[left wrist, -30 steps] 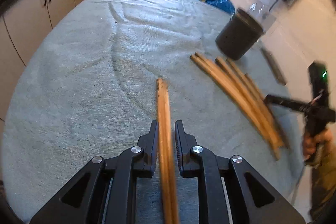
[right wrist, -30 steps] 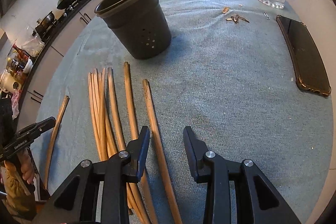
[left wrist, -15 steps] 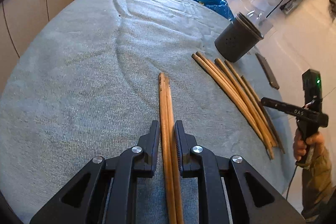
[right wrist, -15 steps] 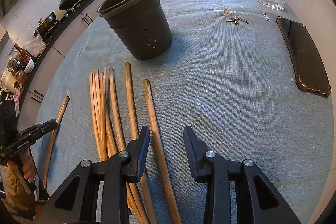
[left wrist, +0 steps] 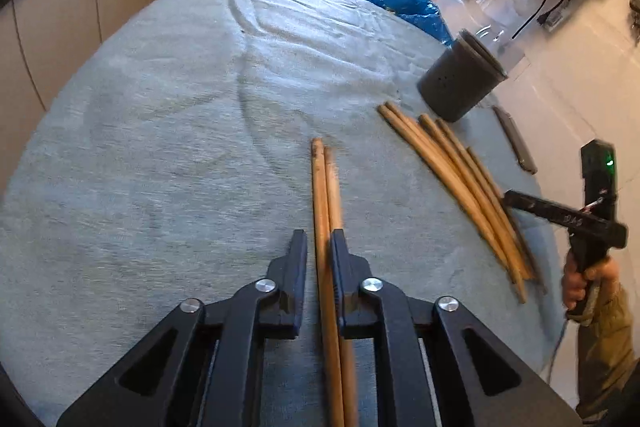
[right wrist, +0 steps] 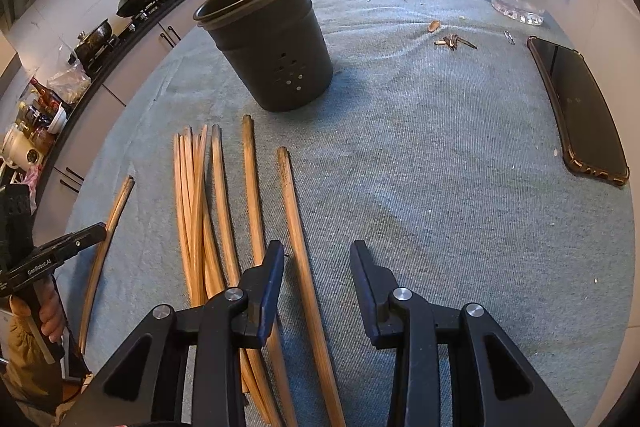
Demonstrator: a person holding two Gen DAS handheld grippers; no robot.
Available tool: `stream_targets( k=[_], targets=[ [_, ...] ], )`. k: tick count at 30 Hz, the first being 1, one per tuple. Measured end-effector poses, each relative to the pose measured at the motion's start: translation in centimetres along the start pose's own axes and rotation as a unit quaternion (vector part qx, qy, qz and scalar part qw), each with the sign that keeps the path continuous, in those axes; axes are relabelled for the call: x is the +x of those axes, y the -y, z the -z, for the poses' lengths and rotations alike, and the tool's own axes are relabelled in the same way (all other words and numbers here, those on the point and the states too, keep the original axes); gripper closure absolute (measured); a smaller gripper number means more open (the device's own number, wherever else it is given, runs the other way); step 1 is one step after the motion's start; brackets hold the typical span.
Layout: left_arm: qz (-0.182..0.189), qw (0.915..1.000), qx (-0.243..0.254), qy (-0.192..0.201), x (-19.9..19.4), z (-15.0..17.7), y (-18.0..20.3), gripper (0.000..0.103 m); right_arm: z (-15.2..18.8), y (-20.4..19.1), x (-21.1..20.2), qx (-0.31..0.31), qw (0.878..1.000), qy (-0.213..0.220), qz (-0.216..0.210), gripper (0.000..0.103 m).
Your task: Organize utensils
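left gripper [left wrist: 319, 247] closing around two chopsticks [left wrist: 326, 195], long axis straight ahead along its fingers; holder [left wrist: 460, 87] far right, nearer half-open, empty right gripper [right wrist: 316, 263].

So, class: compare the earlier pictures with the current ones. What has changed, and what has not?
The left gripper is closing on the pair of chopsticks between its jaws; earlier they stood wider. The right gripper stays open over the loose chopsticks, and the grey holder and phone have not moved.
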State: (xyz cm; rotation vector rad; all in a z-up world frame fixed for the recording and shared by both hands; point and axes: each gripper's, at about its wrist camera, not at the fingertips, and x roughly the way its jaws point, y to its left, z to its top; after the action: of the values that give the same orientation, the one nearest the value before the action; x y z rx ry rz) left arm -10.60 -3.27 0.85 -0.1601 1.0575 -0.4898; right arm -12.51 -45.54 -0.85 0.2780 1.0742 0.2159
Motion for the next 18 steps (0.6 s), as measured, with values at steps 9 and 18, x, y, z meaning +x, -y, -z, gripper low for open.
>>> stream_targets(
  k=[9,18],
  targets=[
    [-0.049,0.9976,0.048,-0.009,0.4,-0.4,1.4,0.096,0.0,-0.1,0.1,-0.003,1.000,-0.002,0.007,0.066],
    [-0.118,0.9862,0.104,-0.051,3.3,-4.1,3.3,0.095,-3.9,-1.9,2.2,-0.052,0.996,-0.058,0.051,0.066]
  ],
)
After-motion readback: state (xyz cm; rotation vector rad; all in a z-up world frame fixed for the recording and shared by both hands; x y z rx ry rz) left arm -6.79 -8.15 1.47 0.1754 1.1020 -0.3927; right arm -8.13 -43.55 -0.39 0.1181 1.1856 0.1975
